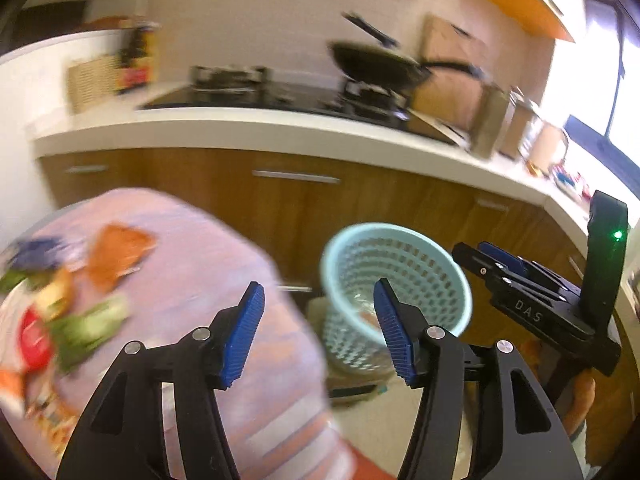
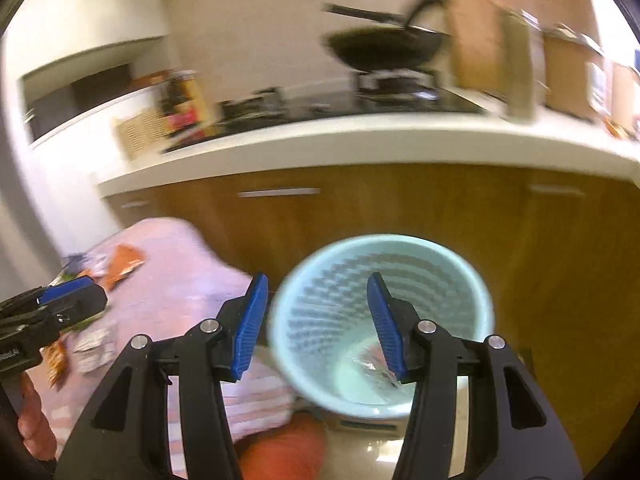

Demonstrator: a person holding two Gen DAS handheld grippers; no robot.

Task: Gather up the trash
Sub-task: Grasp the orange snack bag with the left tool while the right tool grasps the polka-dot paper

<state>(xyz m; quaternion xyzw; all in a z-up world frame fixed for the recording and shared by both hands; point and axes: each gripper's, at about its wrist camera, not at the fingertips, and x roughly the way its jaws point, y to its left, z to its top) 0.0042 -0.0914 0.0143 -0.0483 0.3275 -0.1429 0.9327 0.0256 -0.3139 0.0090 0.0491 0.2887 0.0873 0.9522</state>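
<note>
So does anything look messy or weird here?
Yes. Wrappers lie scattered over the pink tablecloth instead of in the blue bin, which holds just a scrap or two at its bottom. Both tongs, left and right, are open and empty.

A perforated pale-blue plastic basket (image 2: 384, 320) is seen, wood-grain cabinet fronts (image 2: 360, 208) with metal handles, ribbed blue pads on matt black fingers (image 1: 244, 336) (cloth-covered bench (image 1: 208, 280) beside)
</note>
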